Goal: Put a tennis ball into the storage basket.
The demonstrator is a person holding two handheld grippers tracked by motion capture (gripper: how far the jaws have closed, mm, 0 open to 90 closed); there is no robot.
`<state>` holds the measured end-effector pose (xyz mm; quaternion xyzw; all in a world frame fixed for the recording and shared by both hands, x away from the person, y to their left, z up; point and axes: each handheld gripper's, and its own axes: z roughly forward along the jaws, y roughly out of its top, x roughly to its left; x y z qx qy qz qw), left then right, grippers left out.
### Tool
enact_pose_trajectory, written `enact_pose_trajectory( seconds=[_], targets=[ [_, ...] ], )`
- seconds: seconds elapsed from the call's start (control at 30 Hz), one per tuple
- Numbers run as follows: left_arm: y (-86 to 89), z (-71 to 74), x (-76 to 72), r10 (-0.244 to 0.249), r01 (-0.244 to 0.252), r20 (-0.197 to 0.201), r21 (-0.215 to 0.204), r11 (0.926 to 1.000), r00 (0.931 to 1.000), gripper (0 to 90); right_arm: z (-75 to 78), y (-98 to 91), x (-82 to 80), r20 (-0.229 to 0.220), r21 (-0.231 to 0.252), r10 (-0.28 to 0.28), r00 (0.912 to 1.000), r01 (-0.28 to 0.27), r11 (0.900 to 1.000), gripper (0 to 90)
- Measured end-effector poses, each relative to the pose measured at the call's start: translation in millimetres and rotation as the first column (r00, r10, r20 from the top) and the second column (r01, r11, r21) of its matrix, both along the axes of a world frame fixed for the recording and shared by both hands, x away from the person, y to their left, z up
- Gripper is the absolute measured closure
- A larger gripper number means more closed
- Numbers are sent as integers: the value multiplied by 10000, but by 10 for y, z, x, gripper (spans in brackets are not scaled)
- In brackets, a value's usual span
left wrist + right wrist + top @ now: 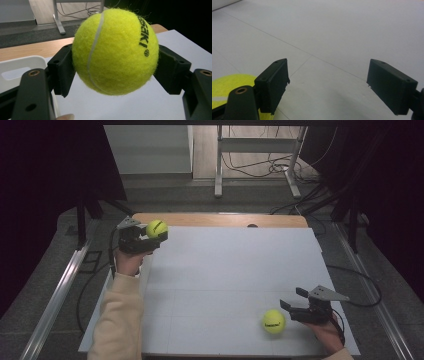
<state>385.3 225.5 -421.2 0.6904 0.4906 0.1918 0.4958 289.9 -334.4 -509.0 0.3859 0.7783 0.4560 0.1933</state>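
A tennis ball (115,51) is held off the table in the left gripper (146,236).
It is clamped between both pads above the white board's (230,270) far left corner; being round, no long axis is shown, its lettering turned sideways. A carry is judged in hand; a place to set it down is called for next. The right gripper (295,300) is kept open beside a second ball (273,321).

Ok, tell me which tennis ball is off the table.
The far-left tennis ball, clamped between the left gripper jaws. The other ball lies on the white table beside the open right gripper.
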Motion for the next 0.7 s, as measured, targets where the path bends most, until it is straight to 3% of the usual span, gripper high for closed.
enact_pose_trajectory(
  seconds=[0.7],
  targets=[
    [302, 9, -38, 852, -852, 23, -105, 9963, 9964, 260, 1, -3, -1, 24, 3, 13, 10000, -13, 10000, 179]
  ],
)
